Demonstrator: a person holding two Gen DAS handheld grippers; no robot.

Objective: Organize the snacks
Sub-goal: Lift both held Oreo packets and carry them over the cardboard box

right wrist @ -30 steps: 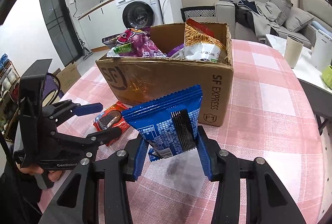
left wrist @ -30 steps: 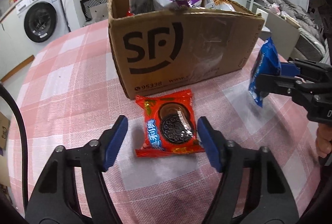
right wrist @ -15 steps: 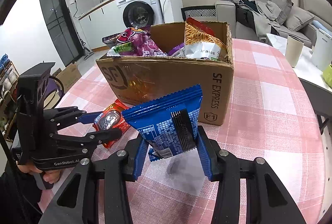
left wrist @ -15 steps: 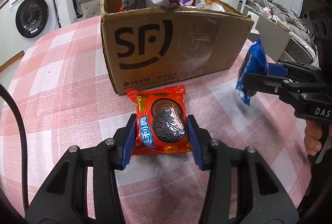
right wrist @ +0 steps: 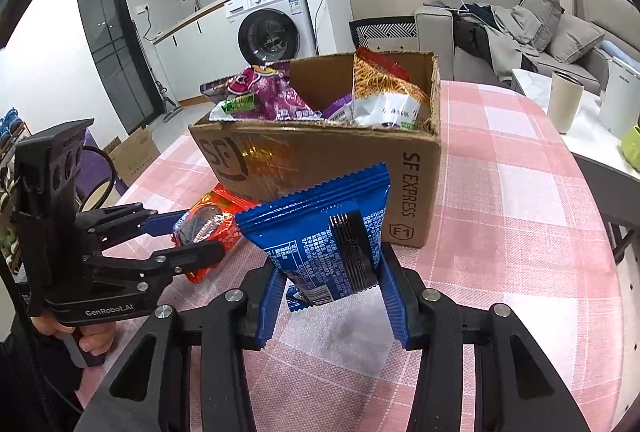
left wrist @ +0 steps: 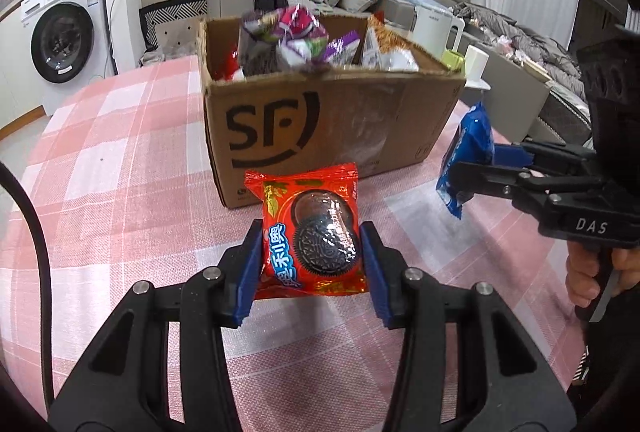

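Snack packets in tongs, before SF cardboard box [left wrist: 328,120]
Left gripper [left wrist: 312,252] clamps red Oreo packet [left wrist: 310,232]; right gripper [right wrist: 328,272] clamps blue snack packet [right wrist: 324,228].

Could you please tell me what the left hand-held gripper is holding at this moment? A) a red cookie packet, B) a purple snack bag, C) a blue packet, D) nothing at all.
A: in the left wrist view the left hand-held gripper has both blue fingers pressed against the sides of the red cookie packet, lifted in front of the box; the blue packet is in the right hand-held gripper.
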